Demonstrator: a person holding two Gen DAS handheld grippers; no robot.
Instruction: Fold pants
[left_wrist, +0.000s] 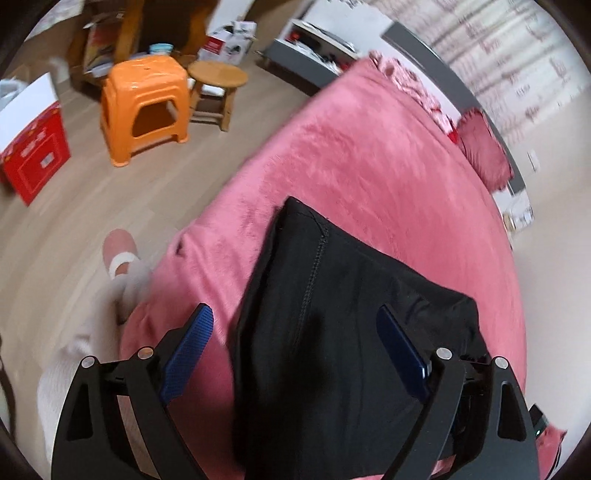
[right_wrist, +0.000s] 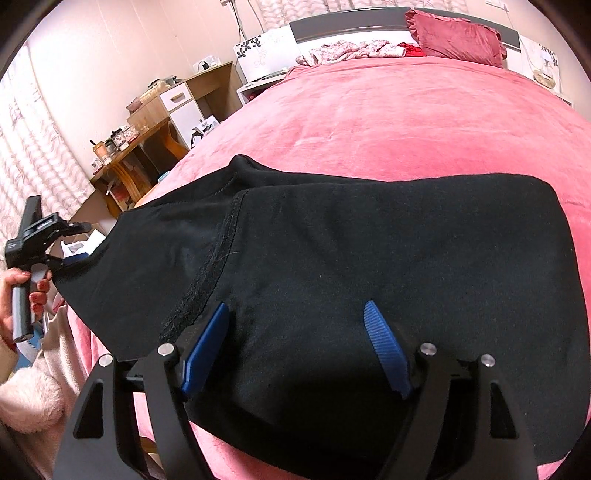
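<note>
The black pants (right_wrist: 369, 251) lie folded on the pink bed cover (right_wrist: 406, 122). A stitched seam runs down them in the left wrist view (left_wrist: 332, 314). My right gripper (right_wrist: 295, 314) is open, its blue pads apart just above the near part of the pants. My left gripper (left_wrist: 295, 317) is open above the pants' end. In the right wrist view the left gripper (right_wrist: 75, 260) sits at the left end of the pants, and I cannot tell there whether cloth lies between its fingers.
An orange plastic stool (left_wrist: 144, 107), a round wooden stool (left_wrist: 216, 79) and a red box (left_wrist: 35, 147) stand on the floor left of the bed. A dark pink pillow (right_wrist: 458, 35) and floral cloth (right_wrist: 351, 50) lie by the headboard. A wooden desk (right_wrist: 140, 147) stands beside the bed.
</note>
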